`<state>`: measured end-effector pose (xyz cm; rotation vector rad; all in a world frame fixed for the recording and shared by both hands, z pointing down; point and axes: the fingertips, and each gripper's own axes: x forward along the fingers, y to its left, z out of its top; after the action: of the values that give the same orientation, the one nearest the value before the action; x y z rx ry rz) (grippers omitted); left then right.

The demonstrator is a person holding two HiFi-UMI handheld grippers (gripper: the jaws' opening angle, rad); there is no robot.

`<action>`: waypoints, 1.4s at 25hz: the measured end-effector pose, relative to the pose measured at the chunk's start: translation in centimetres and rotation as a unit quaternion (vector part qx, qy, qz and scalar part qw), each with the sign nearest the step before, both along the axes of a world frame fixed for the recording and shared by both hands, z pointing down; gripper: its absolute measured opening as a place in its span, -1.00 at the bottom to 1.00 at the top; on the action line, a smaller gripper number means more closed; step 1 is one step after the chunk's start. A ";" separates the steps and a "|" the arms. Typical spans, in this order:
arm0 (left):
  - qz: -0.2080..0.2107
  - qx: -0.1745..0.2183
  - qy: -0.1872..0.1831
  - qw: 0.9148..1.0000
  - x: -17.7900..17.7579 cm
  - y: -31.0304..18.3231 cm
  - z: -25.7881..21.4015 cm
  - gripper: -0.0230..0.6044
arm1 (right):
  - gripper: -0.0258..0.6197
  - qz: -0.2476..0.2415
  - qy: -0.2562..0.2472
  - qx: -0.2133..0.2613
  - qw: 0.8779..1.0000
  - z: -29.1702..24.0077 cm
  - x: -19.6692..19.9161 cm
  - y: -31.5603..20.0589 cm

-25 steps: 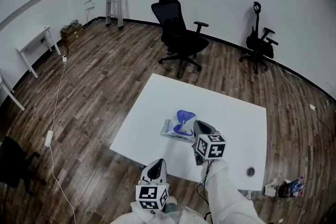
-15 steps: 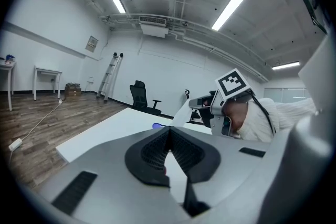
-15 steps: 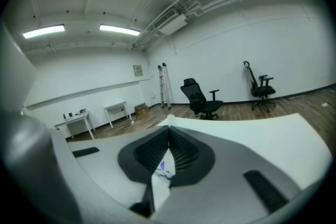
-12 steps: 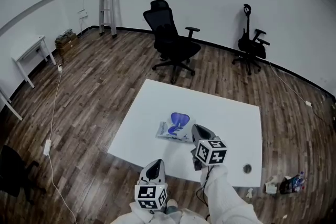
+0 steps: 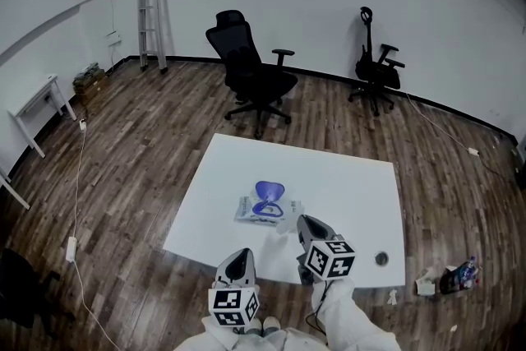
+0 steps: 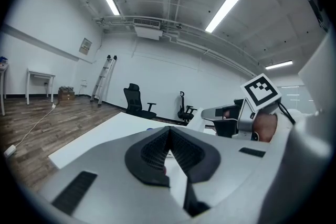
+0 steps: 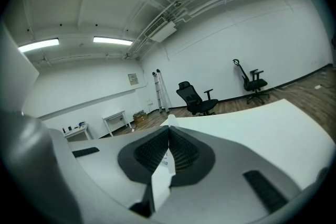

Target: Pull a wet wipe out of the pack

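Wet wipe pack (image 5: 265,208) is seen lying on the white table (image 5: 345,181), left of the middle and nearer the front edge, with its blue lid (image 5: 268,192) flipped up. The right gripper (image 5: 301,221) is held just beside the pack, on the side toward the front edge, its jaws pressed together on a wet wipe (image 7: 160,180). The left gripper (image 5: 239,257) is held beyond the front edge, off the table, its jaws pressed together on nothing.

The step in hand is judged to be the pull itself, with the sheet nipped but not shown clear of the pack. For the next move, the pinch would need to be kept and the sheet drawn up and away from the opening until its tail comes free. Nothing is pinning the pack down, so it may be dragged along unless the left gripper is brought in to steady it.

Only in the right gripper view is the grip proven: a white folded strip is clamped between the ribbed pads, its tip poking out past them. In the head view only a pale patch is made out there, yet the pack and lid are shown plainly in that view alone. Whether the tail sits in the opening cannot be told from any view.
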<state>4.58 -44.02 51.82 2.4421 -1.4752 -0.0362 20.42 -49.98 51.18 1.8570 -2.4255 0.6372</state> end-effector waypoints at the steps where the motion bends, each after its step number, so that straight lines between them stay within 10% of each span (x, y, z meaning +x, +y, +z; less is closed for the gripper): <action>1: 0.003 0.000 0.000 1.000 0.2 0.1 0.1 -0.93 | -0.89 0.003 -0.003 -0.002 1.000 0.4 0.1 0.5; 35: 0.033 0.004 -0.011 0.999 3.0 -0.2 0.0 -0.93 | -0.89 0.038 0.026 0.022 0.999 4.0 0.7 8.4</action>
<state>7.59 -44.19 51.86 2.5040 -1.4035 -0.0022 21.11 -41.55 55.15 1.9643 -2.3656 0.5367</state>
